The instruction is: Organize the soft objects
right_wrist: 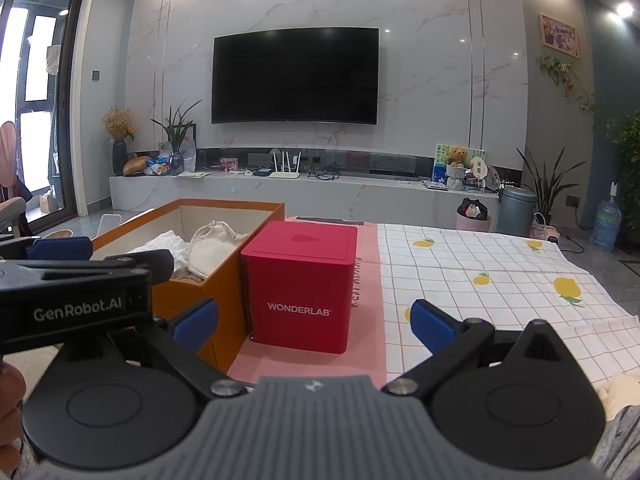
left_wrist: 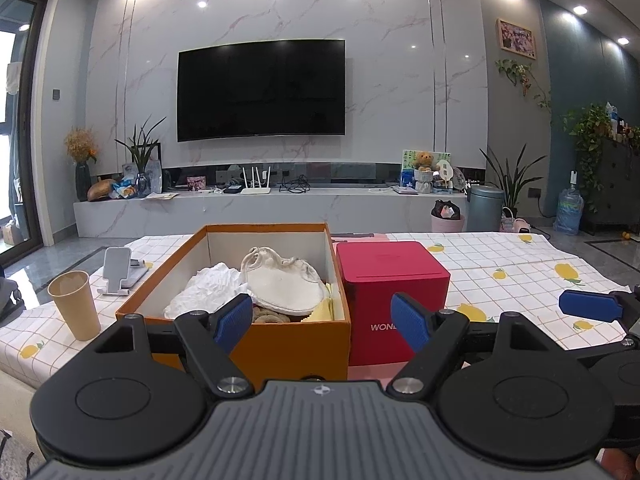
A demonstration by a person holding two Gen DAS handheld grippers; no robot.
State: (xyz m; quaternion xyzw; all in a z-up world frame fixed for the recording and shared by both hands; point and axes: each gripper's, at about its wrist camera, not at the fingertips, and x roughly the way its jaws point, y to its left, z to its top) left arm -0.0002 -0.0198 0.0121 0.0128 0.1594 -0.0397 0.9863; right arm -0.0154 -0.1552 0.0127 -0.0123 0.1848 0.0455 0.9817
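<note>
Left wrist view: we look from low at the table's (left_wrist: 500, 256) near edge, slightly downward, toward the television (left_wrist: 262, 90) wall; the orange box (left_wrist: 280, 336) sits close ahead. Right wrist view: we sit just to the right, facing the same way, the red box (right_wrist: 300, 280) close and central. Both views share both boxes, the checked cloth (right_wrist: 480, 264) and the far wall.
</note>
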